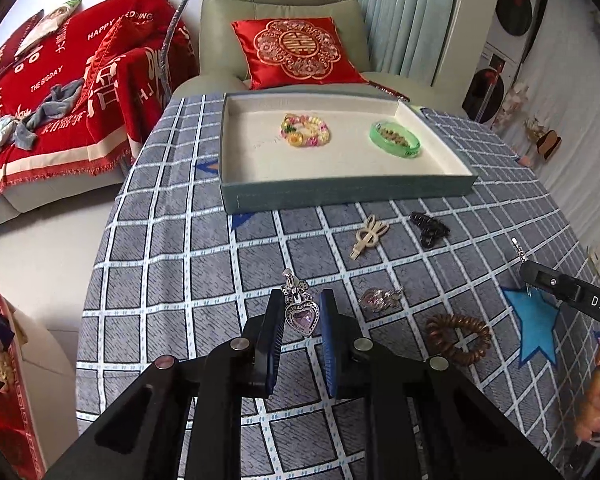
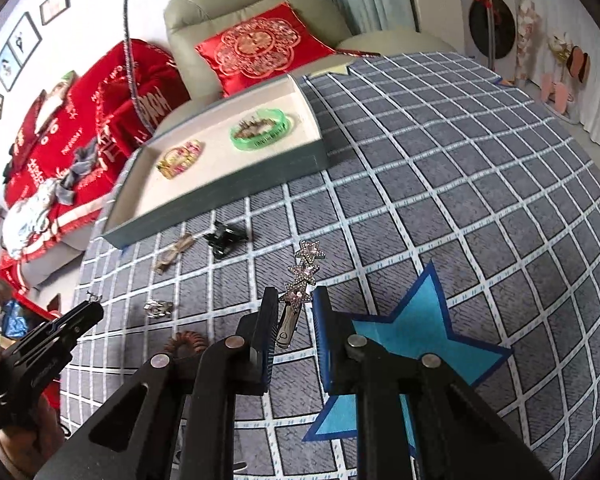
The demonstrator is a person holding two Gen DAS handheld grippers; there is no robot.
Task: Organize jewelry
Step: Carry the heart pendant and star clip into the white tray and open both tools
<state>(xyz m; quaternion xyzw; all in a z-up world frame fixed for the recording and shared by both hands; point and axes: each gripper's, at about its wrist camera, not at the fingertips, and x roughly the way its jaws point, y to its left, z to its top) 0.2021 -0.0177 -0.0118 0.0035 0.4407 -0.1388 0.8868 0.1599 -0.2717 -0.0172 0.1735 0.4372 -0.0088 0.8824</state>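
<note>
The left gripper [image 1: 300, 316] is pinching a heart clip [image 1: 301, 312] above the cloth [image 1: 172, 280]. The right gripper [image 2: 296, 312] is gripping a star clip [image 2: 300, 280], its stars poking out past the fingertips. Four pieces are lying loose: pink clip [image 1: 378, 299], coil tie [image 1: 458, 338], cream clip [image 1: 368, 236], black claw [image 1: 430, 228]. Beyond them, the tray [image 1: 340, 192] is holding a bead bracelet [image 1: 305, 130] and green bangle [image 1: 396, 139].

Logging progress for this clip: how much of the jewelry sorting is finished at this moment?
Done: a beaded bracelet and a green bangle lie in the tray. In hand: the left claw holds a heart clip; the right claw holds a star clip. Left on the cloth: cream clip, black claw clip, pink brooch, brown coil tie.
</note>
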